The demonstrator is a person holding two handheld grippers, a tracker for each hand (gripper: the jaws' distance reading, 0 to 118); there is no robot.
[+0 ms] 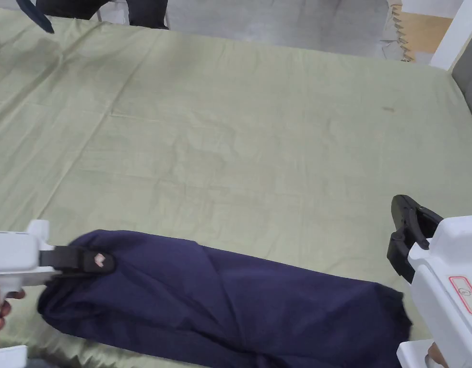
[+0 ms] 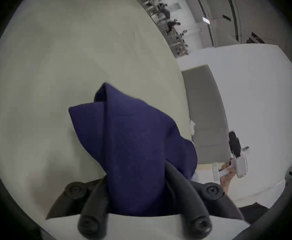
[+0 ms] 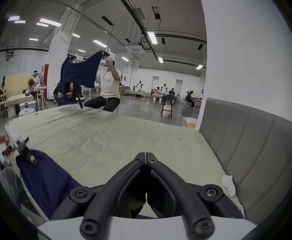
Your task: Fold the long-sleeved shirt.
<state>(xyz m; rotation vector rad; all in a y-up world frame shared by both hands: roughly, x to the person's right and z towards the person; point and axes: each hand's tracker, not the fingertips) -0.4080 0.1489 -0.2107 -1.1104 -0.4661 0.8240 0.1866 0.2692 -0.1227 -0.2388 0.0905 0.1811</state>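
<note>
Your left gripper (image 1: 98,261) fingers hold the bunched navy-blue fabric shirt (image 1: 230,302) along the bed's (image 1: 259,143) near edge; your right gripper (image 3: 145,157) fingers meet, holding nothing.

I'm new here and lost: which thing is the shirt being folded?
Find the wide pale green bed sheet. At its near edge lies a long dark blue bundle, the shirt, its left end pinched by the left tool. Nothing else on the sheet is dark.
</note>
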